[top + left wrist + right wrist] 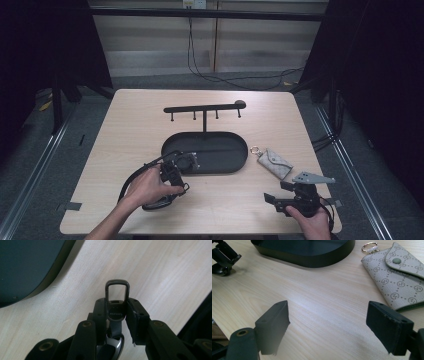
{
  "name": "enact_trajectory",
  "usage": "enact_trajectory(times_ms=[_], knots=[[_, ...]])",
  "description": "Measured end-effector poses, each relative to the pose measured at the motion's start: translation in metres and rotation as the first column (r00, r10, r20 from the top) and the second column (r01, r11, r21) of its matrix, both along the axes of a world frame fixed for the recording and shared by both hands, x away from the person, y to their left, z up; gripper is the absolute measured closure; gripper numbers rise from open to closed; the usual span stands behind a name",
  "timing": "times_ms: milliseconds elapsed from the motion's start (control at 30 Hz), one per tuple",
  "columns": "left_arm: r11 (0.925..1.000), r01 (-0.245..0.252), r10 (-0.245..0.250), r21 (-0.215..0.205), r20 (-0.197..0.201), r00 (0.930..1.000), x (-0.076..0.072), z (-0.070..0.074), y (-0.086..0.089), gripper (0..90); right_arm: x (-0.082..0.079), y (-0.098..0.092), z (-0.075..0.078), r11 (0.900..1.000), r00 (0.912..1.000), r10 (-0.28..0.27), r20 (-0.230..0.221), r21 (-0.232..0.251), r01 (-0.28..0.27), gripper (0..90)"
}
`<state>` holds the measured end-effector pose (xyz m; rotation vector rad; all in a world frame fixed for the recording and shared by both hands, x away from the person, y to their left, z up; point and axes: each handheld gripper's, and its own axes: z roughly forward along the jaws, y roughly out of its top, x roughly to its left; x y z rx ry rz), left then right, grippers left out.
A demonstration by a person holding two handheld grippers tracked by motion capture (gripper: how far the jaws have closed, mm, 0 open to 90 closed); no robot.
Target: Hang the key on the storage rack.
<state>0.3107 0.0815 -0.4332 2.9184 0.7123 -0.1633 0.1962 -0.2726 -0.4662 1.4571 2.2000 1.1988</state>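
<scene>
Forearms and hands entered from the bottom of the high view over the light wooden table (125, 120). At its middle stood the black hook rack (204, 108), its post rising from the oval black tray (220, 152) — four pegs, all bare. Right of the tray lay the patterned key pouch (276, 162), flat on the wood, its ring (369, 246) towards the tray.

Left gripper (172, 172) hovered just off the tray's near-left rim, jaws clenched on a black key fob (115, 312), whose loop (117, 290) stood clear above the pads. Right gripper (329, 327) sat released over bare wood, the pouch just beyond one pad, untouched.

Judgement: the fob was picked up and not yet hung. Next move calls for carrying it to the rack and threading the loop over a peg — the loop is narrow, so alignment must be close.
</scene>
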Motion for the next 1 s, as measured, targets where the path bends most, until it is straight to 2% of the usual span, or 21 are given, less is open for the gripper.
enact_trajectory(times_ms=[167,300,400,467,633,733,800,833,867,933,1000], knots=[[0.9996,0.010,-0.010,-0.028,0.005,0.9999,0.004,0.013,0.006,70.5,0.000,0.001,0.000,1.000,1.0000,0.001,-0.003,0.001,-0.001,18.8],[0.9979,-0.034,0.035,-0.056,0.014,0.9993,0.008,0.022,0.013,70.5,0.000,0.000,0.000,1.000,1.0000,0.002,-0.004,0.002,-0.002,18.8],[0.9971,-0.039,0.040,-0.065,0.014,0.9991,0.009,0.026,0.018,70.5,0.000,0.000,0.000,1.000,1.0000,0.003,-0.003,0.002,-0.003,18.8],[0.9966,-0.035,0.039,-0.075,0.048,0.9981,0.009,0.029,0.020,70.5,0.000,0.000,0.000,1.000,1.0000,0.003,-0.003,0.002,-0.003,18.8],[0.9961,-0.037,0.040,-0.081,0.036,0.9986,0.011,0.027,0.024,70.5,0.000,0.001,0.000,1.000,0.9999,0.013,-0.001,-0.002,-0.013,18.8],[0.9936,-0.068,0.071,-0.090,0.037,0.9968,0.013,0.030,0.028,70.5,0.000,0.001,0.000,1.000,0.9999,0.013,-0.003,-0.002,-0.013,18.8],[0.9930,-0.072,0.076,-0.094,0.037,0.9964,0.014,0.032,0.030,70.5,0.000,0.001,0.000,1.000,0.9999,0.013,-0.003,-0.002,-0.013,18.8],[0.9949,-0.055,0.058,-0.085,0.036,0.9976,0.015,0.034,0.032,70.5,0.000,0.001,0.000,1.000,0.9999,0.012,-0.004,-0.002,-0.012,18.8],[0.9937,-0.061,0.065,-0.094,0.039,0.9971,0.014,0.035,0.032,70.5,0.000,0.001,0.000,1.000,0.9999,0.013,-0.004,-0.002,-0.013,18.8],[0.9945,-0.039,0.042,-0.098,0.029,0.9987,0.014,0.038,0.034,70.5,0.000,0.001,0.000,1.000,0.9999,0.014,-0.004,-0.003,-0.014,18.8],[0.9953,-0.036,0.039,-0.090,0.034,0.9987,0.013,0.040,0.035,70.5,0.000,0.001,0.000,1.000,0.9999,0.014,-0.004,-0.004,-0.014,18.9]])
